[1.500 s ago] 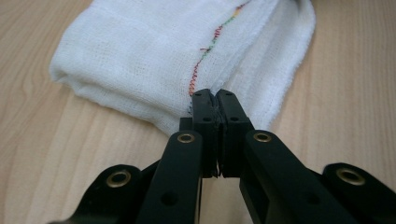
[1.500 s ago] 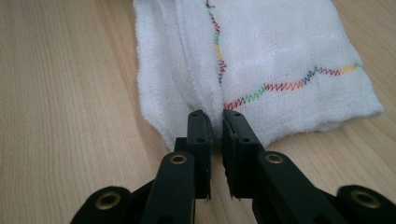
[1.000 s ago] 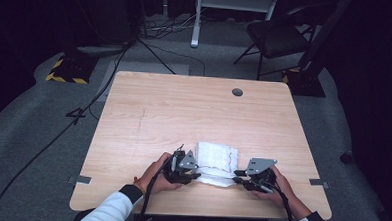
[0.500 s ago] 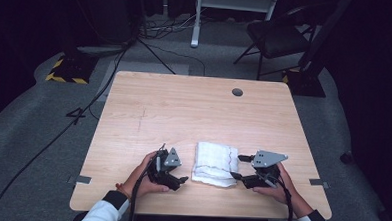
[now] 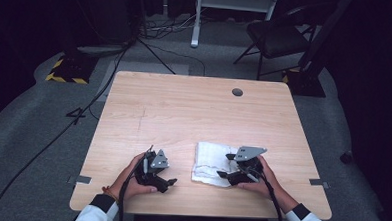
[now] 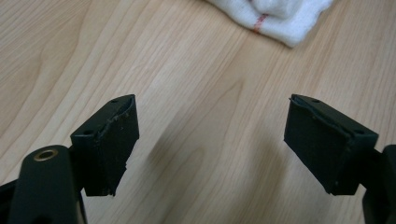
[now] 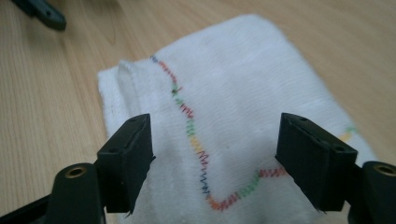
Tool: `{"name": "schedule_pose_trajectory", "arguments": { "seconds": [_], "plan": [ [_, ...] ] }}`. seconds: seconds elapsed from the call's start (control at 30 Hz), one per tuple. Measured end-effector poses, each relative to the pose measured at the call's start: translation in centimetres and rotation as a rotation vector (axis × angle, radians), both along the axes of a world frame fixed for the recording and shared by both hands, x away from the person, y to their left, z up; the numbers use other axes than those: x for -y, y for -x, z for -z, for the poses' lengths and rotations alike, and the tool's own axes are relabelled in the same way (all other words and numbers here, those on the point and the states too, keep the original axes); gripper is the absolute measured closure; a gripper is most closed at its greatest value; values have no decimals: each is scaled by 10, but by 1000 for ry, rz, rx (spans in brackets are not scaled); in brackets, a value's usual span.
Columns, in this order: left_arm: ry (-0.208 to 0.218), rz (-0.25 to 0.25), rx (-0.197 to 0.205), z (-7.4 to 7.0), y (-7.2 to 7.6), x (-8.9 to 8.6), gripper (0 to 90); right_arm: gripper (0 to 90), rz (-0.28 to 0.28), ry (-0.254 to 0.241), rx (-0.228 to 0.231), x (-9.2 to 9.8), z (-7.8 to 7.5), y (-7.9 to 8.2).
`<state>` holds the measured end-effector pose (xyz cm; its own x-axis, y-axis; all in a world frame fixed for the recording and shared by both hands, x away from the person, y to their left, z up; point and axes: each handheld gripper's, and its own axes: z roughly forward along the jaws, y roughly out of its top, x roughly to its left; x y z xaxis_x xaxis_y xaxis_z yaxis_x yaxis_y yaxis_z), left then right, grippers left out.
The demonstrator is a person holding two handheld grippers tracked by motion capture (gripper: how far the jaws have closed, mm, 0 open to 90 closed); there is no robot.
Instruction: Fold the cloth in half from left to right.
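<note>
A folded white cloth point(image 5: 209, 161) with a line of many-coloured stitching point(image 7: 224, 107) lies flat near the table's front edge, right of centre. My right gripper point(image 5: 225, 165) hovers over the cloth's right part, its jaws point(image 7: 215, 123) wide apart and just opened, with the pads pressing on nothing. My left gripper point(image 5: 170, 178) stands a short way left of the cloth over bare wood. Its jaws point(image 6: 211, 107) have also just opened and have nothing between them. The cloth's corner point(image 6: 275, 16) shows ahead of the left gripper.
The light wooden table point(image 5: 194, 115) has a round cable hole point(image 5: 237, 92) at the back right. Grey tape marks point(image 5: 82, 179) sit on its front side edges. A chair point(image 5: 277, 39) and cables stand on the floor behind it.
Both grippers were shut on the cloth and have let it go. The left one has drawn away to the left. The right one has backed off slightly, and the cloth now lies flat.
</note>
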<state>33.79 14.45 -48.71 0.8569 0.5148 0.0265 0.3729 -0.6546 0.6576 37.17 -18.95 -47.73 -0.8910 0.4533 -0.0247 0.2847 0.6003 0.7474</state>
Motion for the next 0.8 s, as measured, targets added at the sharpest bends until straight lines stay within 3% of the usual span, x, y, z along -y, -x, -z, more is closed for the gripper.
{"name": "schedule_pose_trajectory", "arguments": {
  "seconds": [0.07, 0.13, 0.33, 0.53, 0.67, 0.8],
  "plan": [
    [-2, -9, -7, 1, 0, -6, 182, 261, -19, 43, -28, -5, 8, 1],
    [-11, -25, -5, 2, -1, -15, 178, 264, -17, 86, -4, -8, 15, 3],
    [-36, -62, -12, 7, -6, -21, 177, 278, 7, 109, -5, 1, 14, 3],
    [-12, -63, -16, 9, -6, -24, 166, 279, 25, 104, -3, 29, 14, -4],
    [18, -79, -35, 12, -8, -29, 158, 286, 22, 114, -13, 37, 13, -10],
    [34, -81, -24, 14, -10, -30, 146, 286, 0, 117, -19, 37, 12, -18]
  ]
}}
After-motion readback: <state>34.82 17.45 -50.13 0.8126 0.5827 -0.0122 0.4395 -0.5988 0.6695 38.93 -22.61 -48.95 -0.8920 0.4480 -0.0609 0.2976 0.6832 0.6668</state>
